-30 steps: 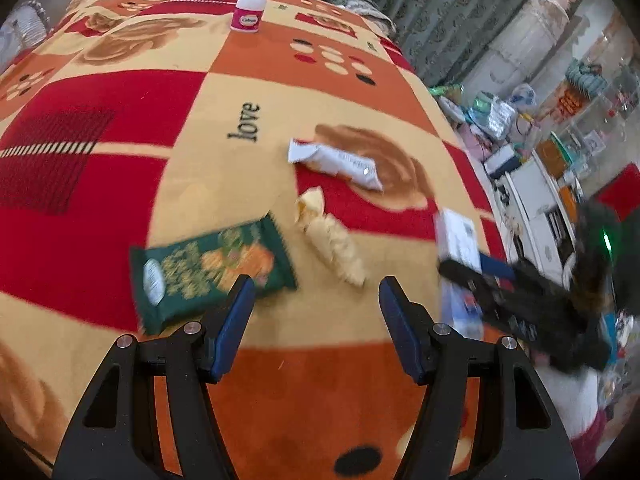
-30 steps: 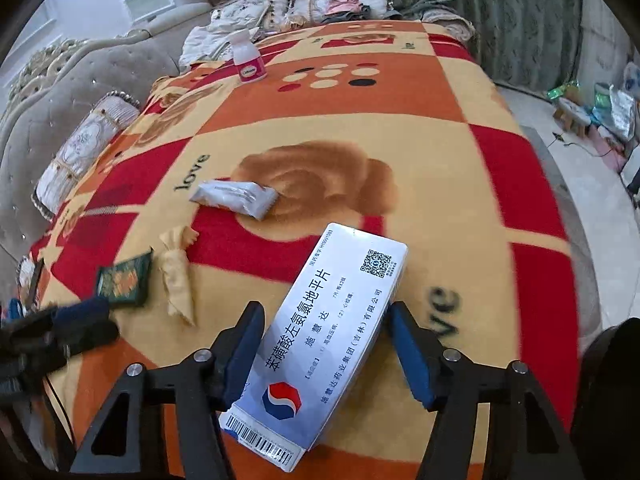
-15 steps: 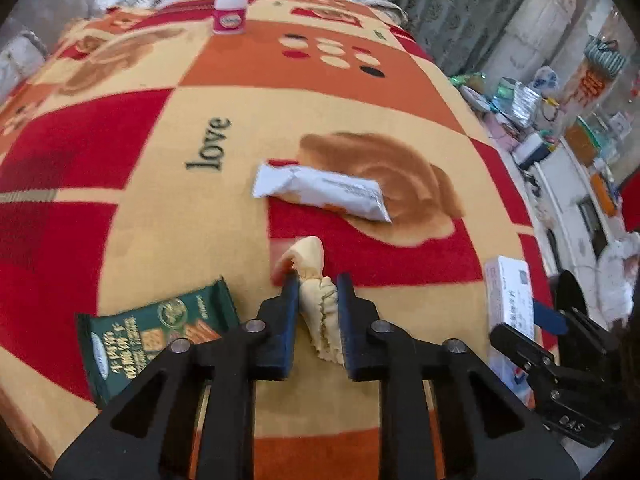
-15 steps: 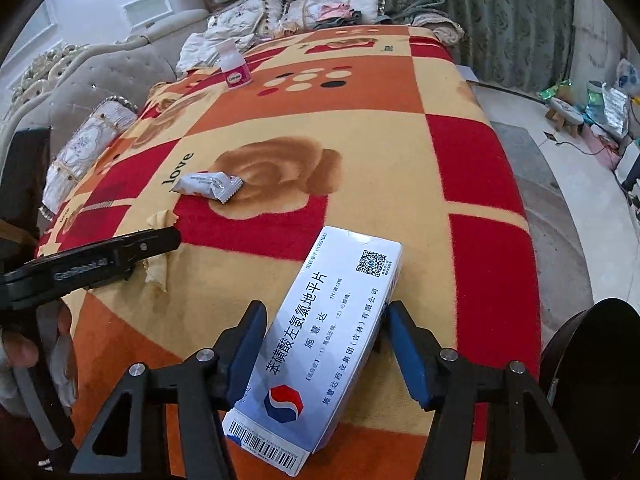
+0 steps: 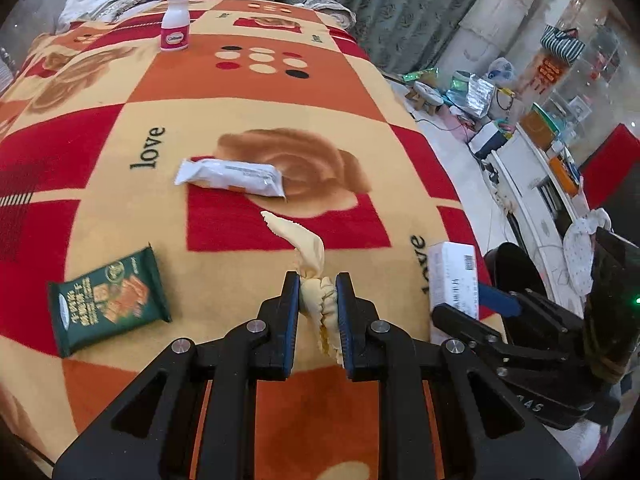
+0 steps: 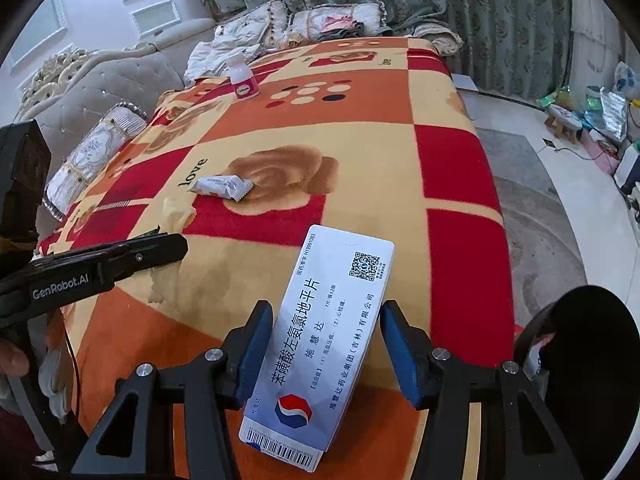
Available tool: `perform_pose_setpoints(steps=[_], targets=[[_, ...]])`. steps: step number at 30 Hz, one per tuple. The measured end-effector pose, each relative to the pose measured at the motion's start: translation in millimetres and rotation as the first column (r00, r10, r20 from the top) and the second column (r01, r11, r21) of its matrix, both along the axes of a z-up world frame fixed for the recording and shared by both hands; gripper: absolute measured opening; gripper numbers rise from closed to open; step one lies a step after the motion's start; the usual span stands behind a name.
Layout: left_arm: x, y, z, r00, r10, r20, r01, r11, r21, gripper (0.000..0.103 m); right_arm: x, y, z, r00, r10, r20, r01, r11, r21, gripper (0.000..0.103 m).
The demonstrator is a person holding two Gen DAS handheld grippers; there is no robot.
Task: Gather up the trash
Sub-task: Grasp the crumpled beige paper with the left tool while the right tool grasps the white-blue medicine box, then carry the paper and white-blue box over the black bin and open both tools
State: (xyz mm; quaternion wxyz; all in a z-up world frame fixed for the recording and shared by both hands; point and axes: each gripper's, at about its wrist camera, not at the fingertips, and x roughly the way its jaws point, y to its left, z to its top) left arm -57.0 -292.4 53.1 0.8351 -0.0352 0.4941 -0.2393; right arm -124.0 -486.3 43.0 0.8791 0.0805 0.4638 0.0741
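Note:
My left gripper is shut on a crumpled yellow wrapper, whose loose end sticks up past the tips; the right wrist view shows the same gripper from the side. A white medicine box lies skewed on the patterned blanket between the fingers of my right gripper. Its jaws are closing and the blue pads meet both long edges of the box. A green snack packet and a white wrapper lie on the blanket beyond.
A small white bottle with a pink label stands at the blanket's far end by the cushions. A dark round container sits at the near right edge. Floor clutter and a white cabinet lie to the right.
My left gripper went forward from the green packet to the yellow wrapper, shut on it and raised it slightly. The right jaws narrowed onto the box.

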Motion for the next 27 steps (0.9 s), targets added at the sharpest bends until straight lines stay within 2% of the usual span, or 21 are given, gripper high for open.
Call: perform_pose_setpoints(steps=[4, 6, 12, 16, 27], targets=[[-5, -3, -3, 1.0, -0.002, 0.002, 0.002, 1.0, 0.022, 0.016, -3, 3, -10, 1.0, -0.011, -0.029, 0.011, 1.0, 0.009, 0.055], [-7, -5, -3, 1.0, -0.007, 0.002, 0.007, 1.0, 0.03, 0.016, -6, 10, -15, 0.999, -0.006, -0.043, 0.005, 1.0, -0.016, 0.057], [-12, -11, -1, 1.0, -0.022, 0.005, 0.021, 0.999, 0.027, 0.016, -20, 13, -17, 1.0, -0.001, -0.021, 0.0, 0.999, -0.037, 0.055], [-16, -21, 3, 0.999, -0.041, 0.007, 0.041, 0.999, 0.016, 0.016, -24, 9, -10, 1.0, 0.003, -0.009, -0.003, 0.999, -0.039, 0.052], [-32, -74, 13, 0.99, -0.141, 0.01, 0.141, 0.99, -0.009, 0.016, -43, -34, 20, 0.996, -0.079, 0.05, 0.082, 0.994, -0.068, 0.052]])
